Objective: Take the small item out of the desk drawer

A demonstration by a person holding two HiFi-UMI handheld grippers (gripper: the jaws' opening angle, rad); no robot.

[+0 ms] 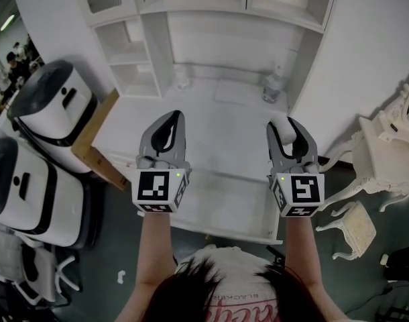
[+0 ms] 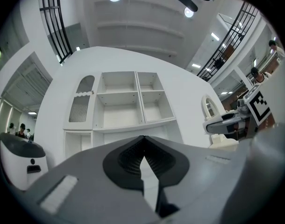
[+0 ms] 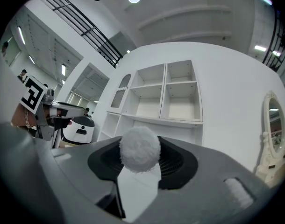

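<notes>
My right gripper point(image 1: 285, 123) is shut on a small white fluffy ball point(image 3: 139, 149), which sits between its dark pads near the tips; in the head view the ball point(image 1: 279, 127) shows as a white spot at the jaws. The left gripper point(image 1: 172, 117) is shut, its tips point(image 2: 143, 141) touching with nothing between them. Both are held side by side above the white desk point(image 1: 211, 123). Below them the desk drawer point(image 1: 224, 203) stands pulled out towards me. In the left gripper view the right gripper point(image 2: 226, 123) shows at the right edge.
A white hutch with open shelves point(image 1: 134, 52) rises at the back of the desk, with a clear bottle point(image 1: 273, 87) standing before it. Two white rounded machines point(image 1: 50, 106) and a brown board point(image 1: 97, 143) stand left. A white ornate stool point(image 1: 352, 227) and dressing table point(image 1: 392, 129) stand right.
</notes>
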